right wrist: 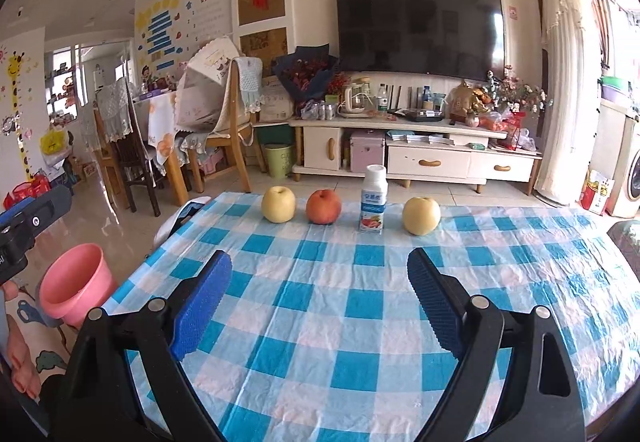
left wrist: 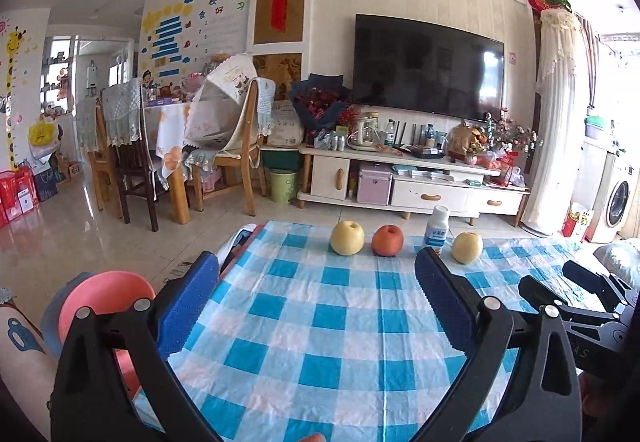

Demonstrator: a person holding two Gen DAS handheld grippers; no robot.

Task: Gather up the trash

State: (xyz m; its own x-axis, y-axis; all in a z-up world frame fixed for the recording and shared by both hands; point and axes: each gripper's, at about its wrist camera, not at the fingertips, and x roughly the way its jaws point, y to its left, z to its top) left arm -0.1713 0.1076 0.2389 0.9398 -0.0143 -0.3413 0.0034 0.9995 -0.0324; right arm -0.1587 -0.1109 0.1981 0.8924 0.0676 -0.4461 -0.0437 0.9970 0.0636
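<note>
Three fruits [right wrist: 323, 206] line the checkered tablecloth [right wrist: 320, 322] before a television [right wrist: 418, 29].

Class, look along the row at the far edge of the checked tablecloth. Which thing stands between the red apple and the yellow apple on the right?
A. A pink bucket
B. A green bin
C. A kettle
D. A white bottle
D: the white bottle stands upright between the red apple and the right-hand yellow apple.

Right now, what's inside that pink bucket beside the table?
The pink bucket shows only bare pink inner wall near its rim; its bottom is hidden from both views, so anything lying there can't be seen.
</note>
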